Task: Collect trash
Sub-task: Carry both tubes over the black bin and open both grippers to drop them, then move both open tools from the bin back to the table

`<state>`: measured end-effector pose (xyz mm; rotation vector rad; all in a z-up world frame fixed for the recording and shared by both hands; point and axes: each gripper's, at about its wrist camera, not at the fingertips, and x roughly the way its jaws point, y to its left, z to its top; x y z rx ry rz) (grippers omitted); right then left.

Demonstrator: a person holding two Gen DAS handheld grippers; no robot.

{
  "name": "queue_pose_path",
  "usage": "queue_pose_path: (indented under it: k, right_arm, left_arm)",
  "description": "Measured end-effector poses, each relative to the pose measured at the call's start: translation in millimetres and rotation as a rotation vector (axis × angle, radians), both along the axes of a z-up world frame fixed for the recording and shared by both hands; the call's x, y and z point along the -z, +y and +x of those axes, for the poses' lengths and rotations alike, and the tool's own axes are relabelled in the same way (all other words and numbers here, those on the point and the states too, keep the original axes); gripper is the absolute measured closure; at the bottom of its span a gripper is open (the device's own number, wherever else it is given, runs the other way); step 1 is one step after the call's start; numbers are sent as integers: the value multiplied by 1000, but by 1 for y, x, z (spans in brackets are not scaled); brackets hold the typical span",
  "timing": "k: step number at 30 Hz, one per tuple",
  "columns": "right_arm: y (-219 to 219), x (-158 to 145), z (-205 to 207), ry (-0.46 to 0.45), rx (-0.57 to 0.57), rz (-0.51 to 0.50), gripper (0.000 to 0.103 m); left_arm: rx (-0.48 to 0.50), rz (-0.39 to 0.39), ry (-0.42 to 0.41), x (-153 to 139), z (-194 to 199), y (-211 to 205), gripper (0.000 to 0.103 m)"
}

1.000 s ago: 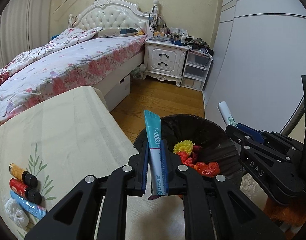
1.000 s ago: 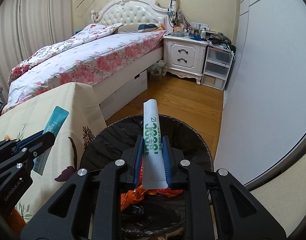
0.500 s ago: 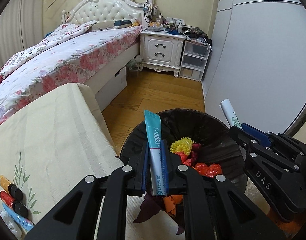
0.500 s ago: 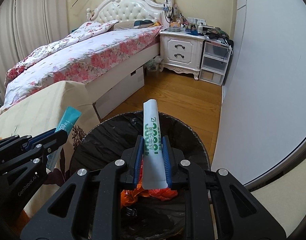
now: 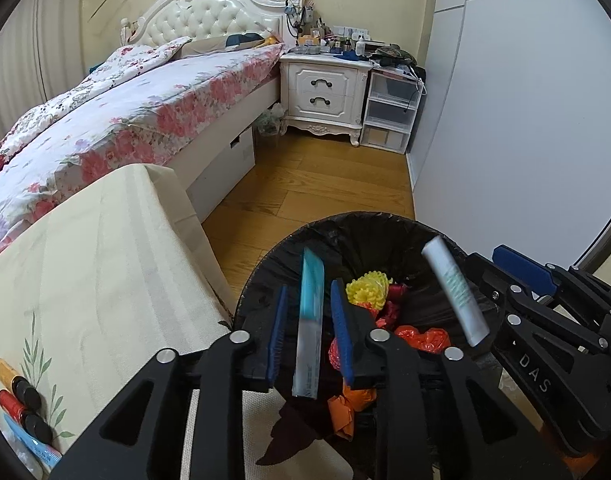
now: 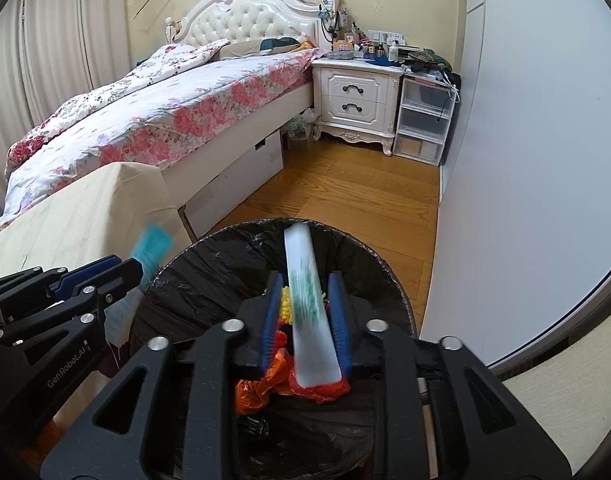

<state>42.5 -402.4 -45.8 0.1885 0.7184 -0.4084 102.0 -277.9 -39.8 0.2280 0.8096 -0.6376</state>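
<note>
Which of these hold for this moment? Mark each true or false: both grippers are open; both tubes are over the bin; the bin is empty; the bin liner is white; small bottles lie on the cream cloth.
1. Both the left gripper and right gripper are open. True.
2. The teal tube and white tube are over the trash bin. True; both are blurred.
3. The bin is empty. False: yellow, red and orange scraps lie inside.
4. The bin liner is white. False: black.
5. Small bottles lie on the cream cloth. True.

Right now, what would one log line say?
left claw: open, blue tube dropping | right claw: open, white tube dropping | bin: below both
</note>
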Motion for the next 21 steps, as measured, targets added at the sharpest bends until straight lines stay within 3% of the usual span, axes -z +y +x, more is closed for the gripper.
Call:
queue_pose_path:
  k: [9,21]
  right_arm:
    - [-5,-2,-3,-1,36,-10,61]
    - [10,-14,-4,-16,16,-28,51]
  left_arm:
    - [-23,-15,-21,-3,0,3,45]
    - [-99,-31,-39,-23,-8,32,32]
